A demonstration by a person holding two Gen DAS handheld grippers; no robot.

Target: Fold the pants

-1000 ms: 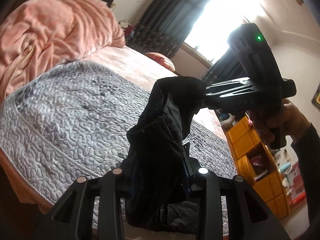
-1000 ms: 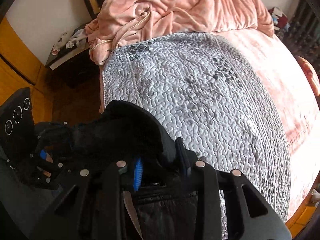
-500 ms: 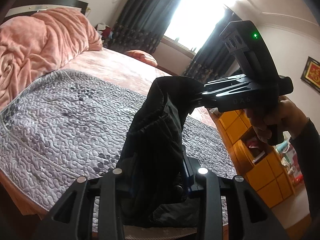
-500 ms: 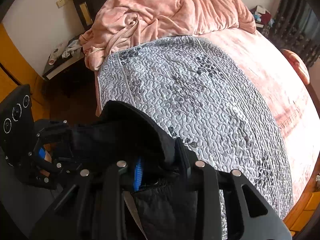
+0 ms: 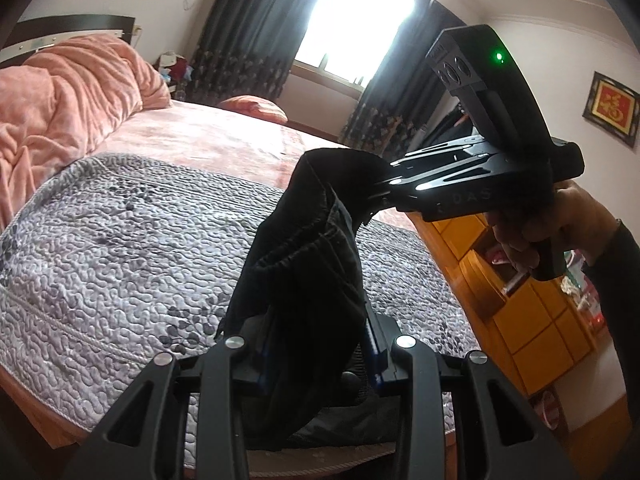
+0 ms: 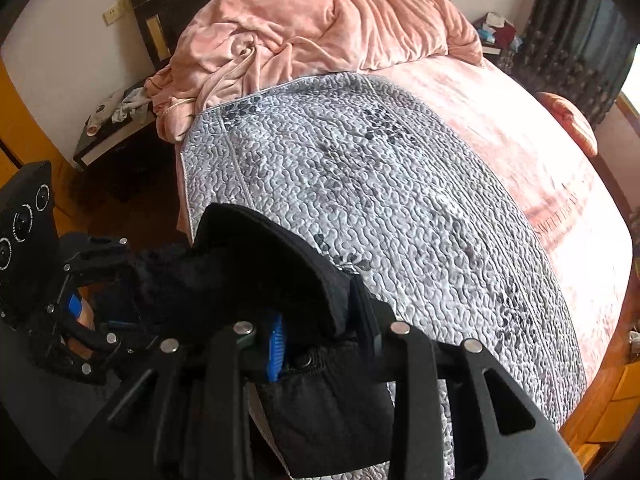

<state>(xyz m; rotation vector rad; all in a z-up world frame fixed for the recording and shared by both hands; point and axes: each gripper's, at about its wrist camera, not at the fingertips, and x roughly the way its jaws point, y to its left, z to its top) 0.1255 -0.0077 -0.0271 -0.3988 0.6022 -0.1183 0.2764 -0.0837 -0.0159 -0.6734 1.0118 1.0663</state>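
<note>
Black pants (image 5: 304, 280) hang bunched in the air above the near edge of the bed, held by both grippers. My left gripper (image 5: 318, 364) is shut on the lower part of the waistband. My right gripper (image 5: 376, 190) comes in from the right in the left wrist view and is shut on the upper end of the fabric. In the right wrist view the pants (image 6: 256, 264) stretch from my right gripper (image 6: 316, 344) to the left gripper (image 6: 120, 280) at the far left. The pants' legs drop below the frames.
A grey quilted cover (image 6: 380, 208) lies over the near half of the bed. A crumpled pink blanket (image 6: 320, 28) is piled at the headboard. Orange cabinets (image 5: 532, 320) stand right of the bed, a bedside table (image 6: 112, 128) left of it.
Both grippers have risen and tilted up with the pants held between them; more of the room and window shows. The grips have not changed.
</note>
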